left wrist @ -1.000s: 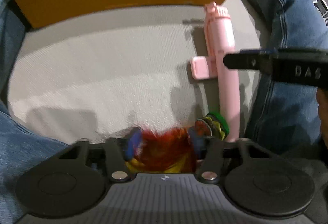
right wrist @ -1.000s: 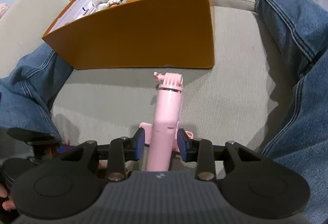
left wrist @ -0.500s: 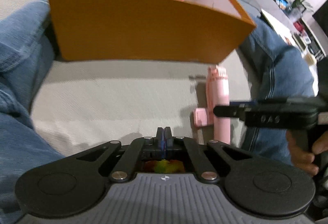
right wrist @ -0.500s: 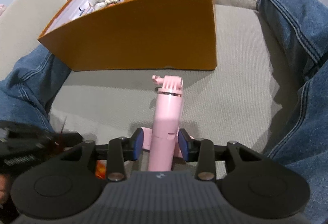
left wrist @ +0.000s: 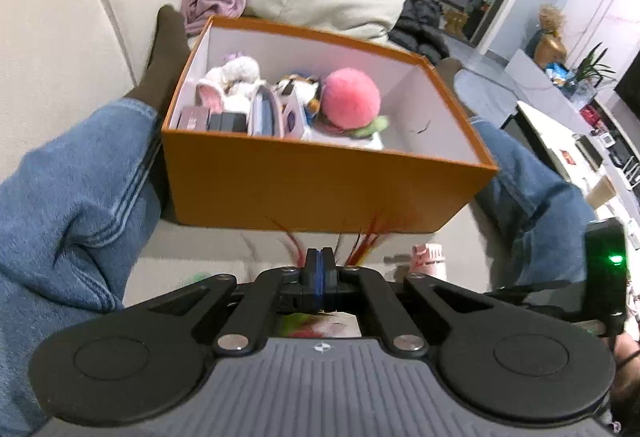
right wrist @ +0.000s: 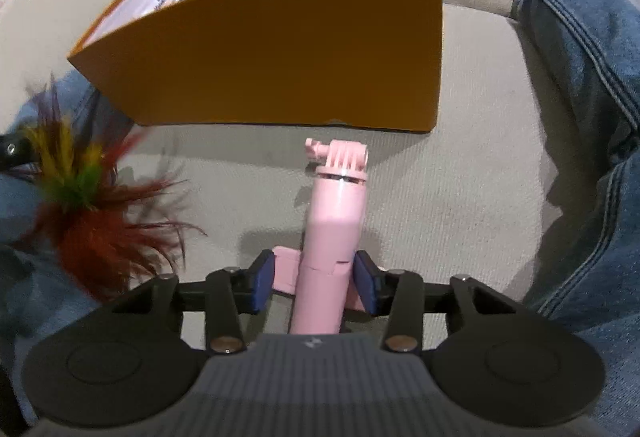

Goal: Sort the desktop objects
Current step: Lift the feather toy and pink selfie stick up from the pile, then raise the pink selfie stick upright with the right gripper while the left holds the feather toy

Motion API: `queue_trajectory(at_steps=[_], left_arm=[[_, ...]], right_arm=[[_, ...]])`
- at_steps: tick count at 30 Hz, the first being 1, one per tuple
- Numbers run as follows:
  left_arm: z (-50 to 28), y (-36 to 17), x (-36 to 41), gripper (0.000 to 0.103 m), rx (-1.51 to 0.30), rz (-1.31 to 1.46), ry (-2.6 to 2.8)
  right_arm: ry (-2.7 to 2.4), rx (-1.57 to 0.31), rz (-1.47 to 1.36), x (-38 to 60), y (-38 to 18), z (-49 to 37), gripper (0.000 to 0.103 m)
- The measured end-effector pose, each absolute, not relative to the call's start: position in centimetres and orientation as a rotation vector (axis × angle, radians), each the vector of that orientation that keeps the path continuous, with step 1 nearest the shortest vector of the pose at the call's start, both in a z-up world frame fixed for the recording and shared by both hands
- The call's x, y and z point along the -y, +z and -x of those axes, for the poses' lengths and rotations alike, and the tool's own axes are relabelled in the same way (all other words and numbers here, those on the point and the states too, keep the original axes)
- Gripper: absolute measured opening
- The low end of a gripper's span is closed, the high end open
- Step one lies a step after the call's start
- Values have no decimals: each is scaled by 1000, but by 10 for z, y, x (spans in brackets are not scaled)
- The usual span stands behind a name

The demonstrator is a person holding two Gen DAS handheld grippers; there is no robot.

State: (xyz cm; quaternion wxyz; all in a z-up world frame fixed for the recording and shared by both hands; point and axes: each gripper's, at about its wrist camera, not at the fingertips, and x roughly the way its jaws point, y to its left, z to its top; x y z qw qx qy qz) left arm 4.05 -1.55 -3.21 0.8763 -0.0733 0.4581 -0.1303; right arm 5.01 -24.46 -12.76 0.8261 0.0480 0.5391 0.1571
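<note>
Selfie stick [right wrist: 334, 237] lies lengthwise, head pointing far toward box [right wrist: 280, 49], between open right gripper [right wrist: 316, 279] jaws; left gripper [left wrist: 319, 269] clamps feather toy [right wrist: 84, 205]

The left gripper [left wrist: 319, 265] body hides most of the feather toy [left wrist: 366, 237], whose tips blur against the orange box [left wrist: 312, 189], while the right gripper [right wrist: 314, 279] body covers the pink selfie stick [right wrist: 334, 221] lower end.

Pink selfie stick [right wrist: 334, 237] between parted jaws; orange box [right wrist: 280, 53] ahead.
</note>
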Motion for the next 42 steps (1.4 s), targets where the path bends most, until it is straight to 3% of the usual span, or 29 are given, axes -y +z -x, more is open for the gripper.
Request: queue_trajectory(at_steps=[10, 12, 14, 15, 16, 17, 26, 27, 29, 30, 34, 37, 42], left_arm=[[-34, -31, 6, 1, -933, 169, -260], [-31, -31, 11, 9, -942, 139, -285], [-28, -34, 19, 33, -959, 91, -318], [-25, -36, 25, 40, -966, 55, -338], [-22, -38, 31, 57, -972, 20, -360], [-19, -41, 38, 63, -976, -17, -386], [-13, -79, 68, 62, -1064, -213, -411], [-15, -83, 68, 59, -1078, -216, -392], [-18, -89, 63, 38, -1104, -199, -376], [-20, -93, 61, 36, -1122, -180, -371], [-25, -101, 52, 13, -1142, -116, -362], [-26, -97, 48, 6, -1115, -95, -363], [-23, -77, 40, 3, -1052, -51, -353]], right_arm=[[476, -1154, -406, 272, -128, -66, 29], [409, -1163, -353, 275, -130, -70, 29], [349, -1159, -284, 277, -131, -69, 30], [336, -1141, -264, 280, -128, -67, 31], [329, -1135, -256, 283, -126, -66, 34], [317, -1133, -247, 286, -125, -65, 37], [180, -1060, 44, 285, -117, -54, 43], [168, -1049, 80, 284, -116, -53, 43], [164, -1041, 115, 285, -114, -51, 43], [164, -1039, 125, 286, -113, -51, 43], [179, -1002, 180, 283, -104, -50, 45], [210, -962, 263, 279, -93, -44, 46], [401, -979, 303, 265, -86, -49, 46]])
